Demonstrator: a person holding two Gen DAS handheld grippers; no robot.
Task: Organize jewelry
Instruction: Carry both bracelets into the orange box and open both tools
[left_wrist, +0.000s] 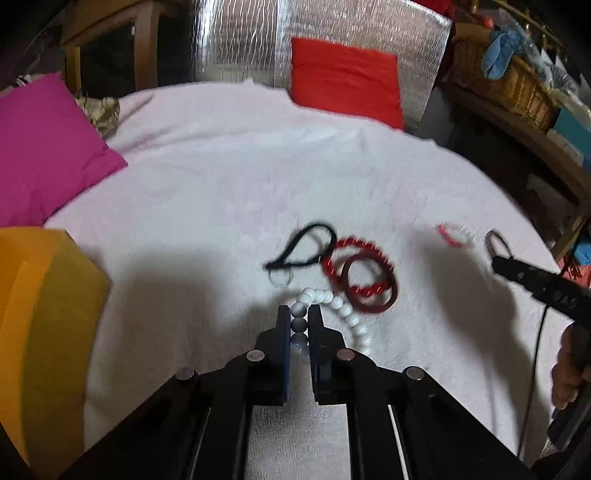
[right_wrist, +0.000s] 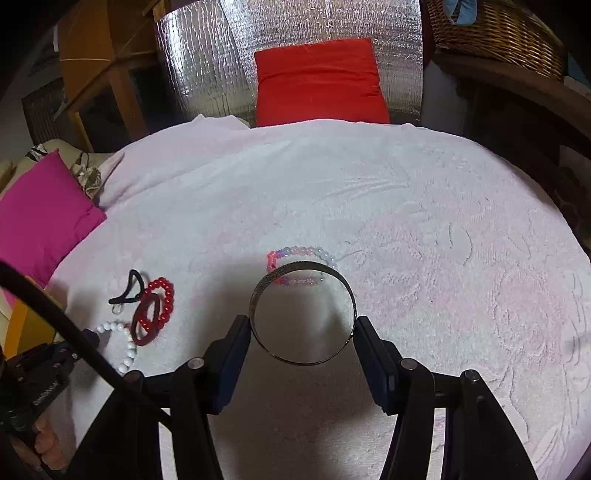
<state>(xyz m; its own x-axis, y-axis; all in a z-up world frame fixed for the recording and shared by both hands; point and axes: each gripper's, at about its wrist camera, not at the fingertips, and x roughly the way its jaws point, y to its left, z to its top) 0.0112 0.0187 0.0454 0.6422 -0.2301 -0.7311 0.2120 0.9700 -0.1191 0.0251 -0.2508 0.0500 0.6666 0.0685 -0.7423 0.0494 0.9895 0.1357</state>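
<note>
Left hand-held gripper (left_wrist: 299, 314): fingers pressed together on a white bead bracelet (left_wrist: 341, 308), two or three beads pinched between the pads; the rest of the strand curves off to the right over the white textured blanket (left_wrist: 221, 177). The left-wrist view is motion-blurred.

Right hand-held gripper (right_wrist: 303, 326): fingers set wide, clamped on a metal bangle (right_wrist: 258, 288) across its width, one pad on each side of the rim. The bangle hangs tilted, its far edge in front of a pastel bead bracelet (right_wrist: 295, 252) that lies on the blanket just beyond it.

On the blanket, just ahead and to the right of the left gripper: a dark red bangle (left_wrist: 392, 300) overlapping a red bead bracelet (left_wrist: 345, 243), both touching. A black cord loop (left_wrist: 314, 229) lies just beside them, to their left.

Surroundings: magenta cushion (left_wrist: 48, 147) at the blanket's left edge, red cushion (right_wrist: 319, 83) at its far edge against a silver foil panel (right_wrist: 207, 62), orange box (left_wrist: 44, 295) near left, wicker basket (left_wrist: 506, 81) far right.
</note>
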